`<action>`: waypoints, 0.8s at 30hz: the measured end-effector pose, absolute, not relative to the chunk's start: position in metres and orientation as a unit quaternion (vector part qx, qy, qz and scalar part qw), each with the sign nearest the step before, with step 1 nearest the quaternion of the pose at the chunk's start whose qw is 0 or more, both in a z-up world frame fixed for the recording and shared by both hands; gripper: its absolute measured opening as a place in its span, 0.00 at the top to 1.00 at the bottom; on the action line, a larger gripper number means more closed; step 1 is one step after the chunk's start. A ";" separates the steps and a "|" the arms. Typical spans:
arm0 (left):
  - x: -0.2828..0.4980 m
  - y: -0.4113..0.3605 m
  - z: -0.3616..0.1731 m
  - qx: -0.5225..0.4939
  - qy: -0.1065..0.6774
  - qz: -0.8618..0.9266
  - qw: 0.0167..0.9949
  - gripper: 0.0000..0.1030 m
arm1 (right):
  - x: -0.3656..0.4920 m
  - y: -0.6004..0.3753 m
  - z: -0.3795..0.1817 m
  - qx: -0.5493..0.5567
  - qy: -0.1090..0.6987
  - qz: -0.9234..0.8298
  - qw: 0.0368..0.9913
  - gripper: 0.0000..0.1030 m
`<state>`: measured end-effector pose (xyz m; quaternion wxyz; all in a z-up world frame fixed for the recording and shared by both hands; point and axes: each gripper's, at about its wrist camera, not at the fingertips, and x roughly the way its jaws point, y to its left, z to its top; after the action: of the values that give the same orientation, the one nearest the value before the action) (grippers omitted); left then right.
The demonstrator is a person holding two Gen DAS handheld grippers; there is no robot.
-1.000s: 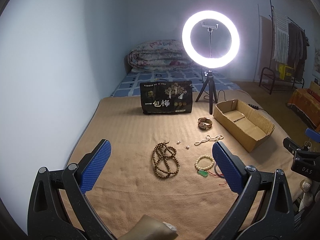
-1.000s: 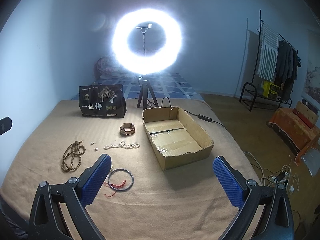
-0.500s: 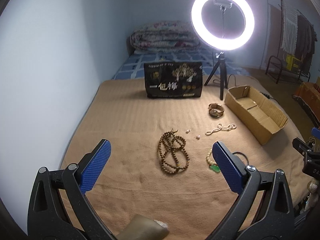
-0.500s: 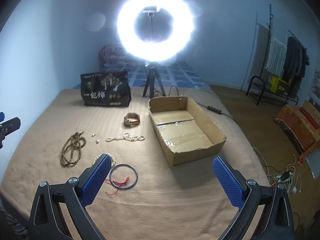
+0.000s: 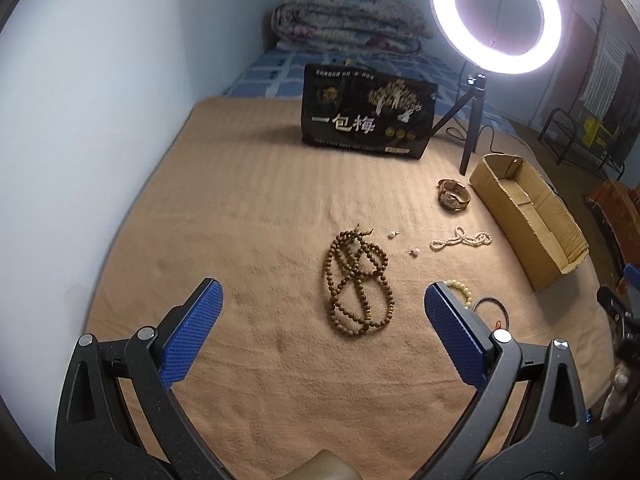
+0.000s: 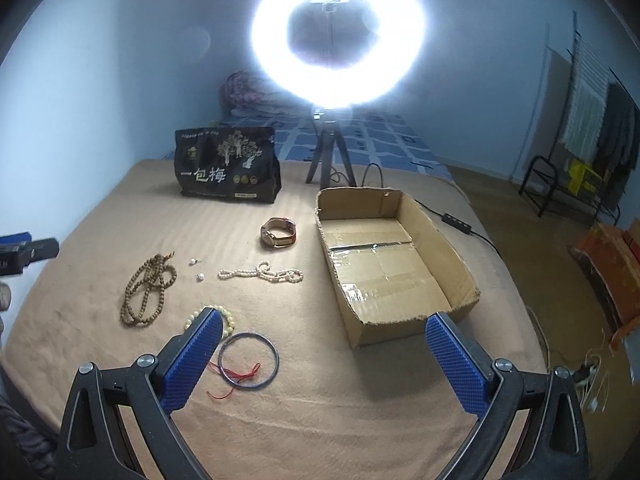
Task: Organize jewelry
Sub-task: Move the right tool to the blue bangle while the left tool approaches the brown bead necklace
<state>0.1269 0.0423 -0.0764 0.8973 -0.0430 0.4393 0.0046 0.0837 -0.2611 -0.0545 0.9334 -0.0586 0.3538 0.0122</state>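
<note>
left gripper [image 5: 322,308]: jaws wide, empty, above wooden bead necklace [image 5: 359,283] | right gripper [image 6: 320,340]: jaws wide, empty | jewelry lies on blanket [image 6: 320,412], left of cardboard box [image 6: 390,264]

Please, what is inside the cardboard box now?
The cardboard box holds no jewelry: only its bare taped floor shows. The strip of floor behind its near wall is hidden, so something small there cannot be excluded.
</note>
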 end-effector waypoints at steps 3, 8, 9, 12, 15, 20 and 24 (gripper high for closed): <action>0.139 0.044 -0.085 -0.049 0.455 0.000 0.889 0.01 | 0.094 -0.257 -0.062 -0.069 0.368 0.036 0.927 0.02; 0.156 0.043 -0.102 -0.048 0.484 -0.009 0.874 0.03 | 0.112 -0.249 -0.081 -0.071 0.404 0.077 0.909 0.06; 0.158 0.041 -0.106 -0.045 0.489 -0.011 0.871 0.03 | 0.117 -0.245 -0.086 -0.074 0.415 0.089 0.903 0.06; 0.167 0.038 -0.119 -0.043 0.506 -0.017 0.862 0.03 | 0.126 -0.238 -0.099 -0.075 0.439 0.108 0.889 0.09; 0.174 0.037 -0.131 -0.044 0.522 -0.025 0.852 0.07 | 0.135 -0.235 -0.113 -0.067 0.465 0.124 0.874 0.09; 0.184 0.035 -0.149 -0.034 0.541 -0.032 0.840 0.08 | 0.144 -0.234 -0.132 -0.070 0.494 0.127 0.857 0.10; 0.193 0.035 -0.162 -0.042 0.555 -0.045 0.829 0.08 | 0.154 -0.235 -0.145 -0.042 0.518 0.131 0.844 0.11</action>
<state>0.1932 0.0353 -0.1616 0.8293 -0.0421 0.5555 -0.0446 0.1542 -0.2352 -0.1450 0.8444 -0.0417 0.5177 0.1315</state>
